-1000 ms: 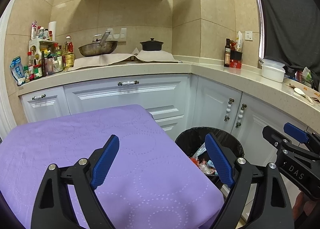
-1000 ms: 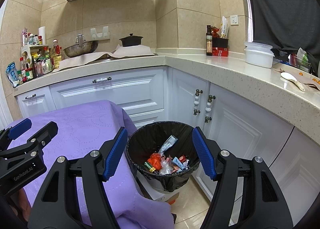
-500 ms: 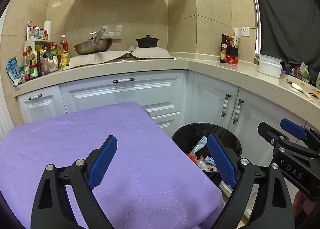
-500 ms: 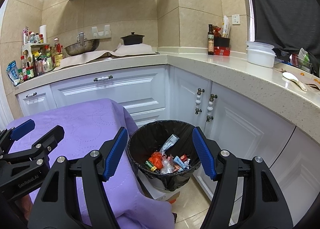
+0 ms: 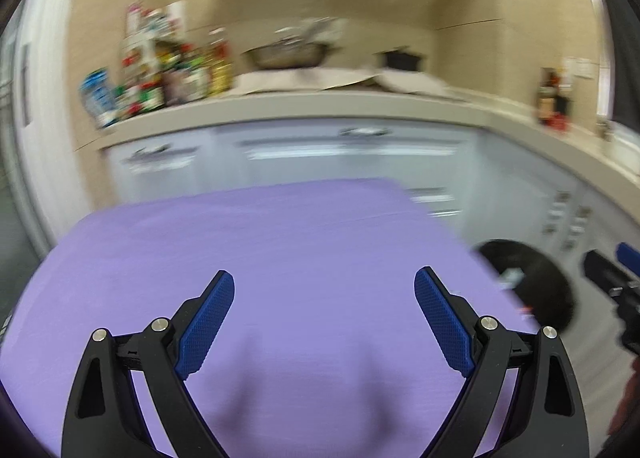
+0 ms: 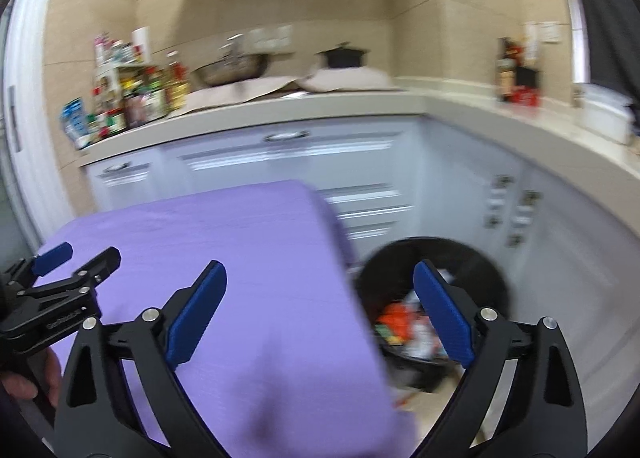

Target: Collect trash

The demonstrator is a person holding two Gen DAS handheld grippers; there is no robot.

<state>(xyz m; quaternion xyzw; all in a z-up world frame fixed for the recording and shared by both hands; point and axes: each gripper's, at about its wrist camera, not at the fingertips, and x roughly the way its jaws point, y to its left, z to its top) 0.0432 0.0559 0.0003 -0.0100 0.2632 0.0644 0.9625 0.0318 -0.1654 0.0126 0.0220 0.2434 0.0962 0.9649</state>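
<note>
Left gripper (image 5: 324, 298) had jaws wide apart w/ nothing between, only the bare purple-cloth desk (image 5: 256, 250) beneath. Right gripper (image 6: 320, 294), jaws likewise spread and empty, straddled the desk's corner. The round black-lined trash bin (image 6: 492, 270) sat below its right jaw, holding crumpled wrappers (image 6: 404, 322). Those were prob. light, soft, crinkly; pinch a bunched fold mid-piece, gently.

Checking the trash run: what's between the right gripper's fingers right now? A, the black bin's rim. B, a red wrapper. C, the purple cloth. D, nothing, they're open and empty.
D: the right gripper is spread wide, holding nothing, above the purple cloth and black bin.
</note>
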